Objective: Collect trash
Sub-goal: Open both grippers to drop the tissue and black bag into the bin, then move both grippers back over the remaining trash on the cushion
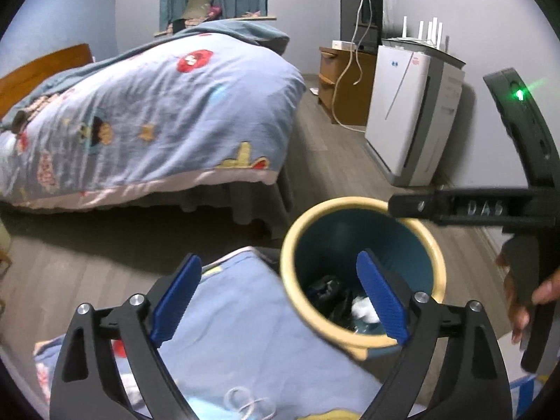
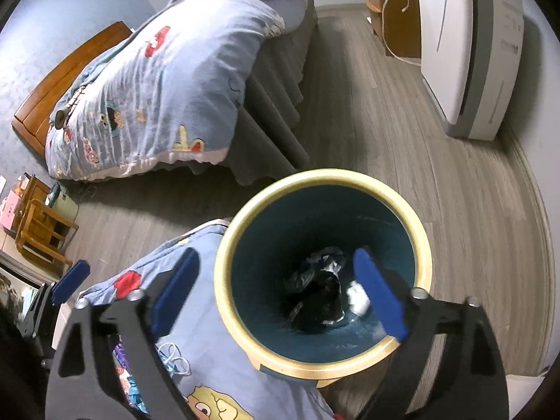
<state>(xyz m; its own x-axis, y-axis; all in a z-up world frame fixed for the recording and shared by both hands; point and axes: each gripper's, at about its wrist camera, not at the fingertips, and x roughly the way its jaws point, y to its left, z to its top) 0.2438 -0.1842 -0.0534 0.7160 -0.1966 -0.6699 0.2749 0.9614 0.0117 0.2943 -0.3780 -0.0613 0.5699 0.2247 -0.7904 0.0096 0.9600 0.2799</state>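
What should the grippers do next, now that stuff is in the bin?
Probably lift both away and look for more trash. The left gripper and right gripper are open and empty over the bin, and dark crumpled trash already lies at its bottom.

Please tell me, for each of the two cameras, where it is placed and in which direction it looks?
Left wrist: on the open left gripper, looking down over the trash bin toward the bed; the right gripper and a hand show.
Right wrist: on the open right gripper, more steeply above the bin; the left gripper's pad shows.
Shared: bin, bed, air purifier.
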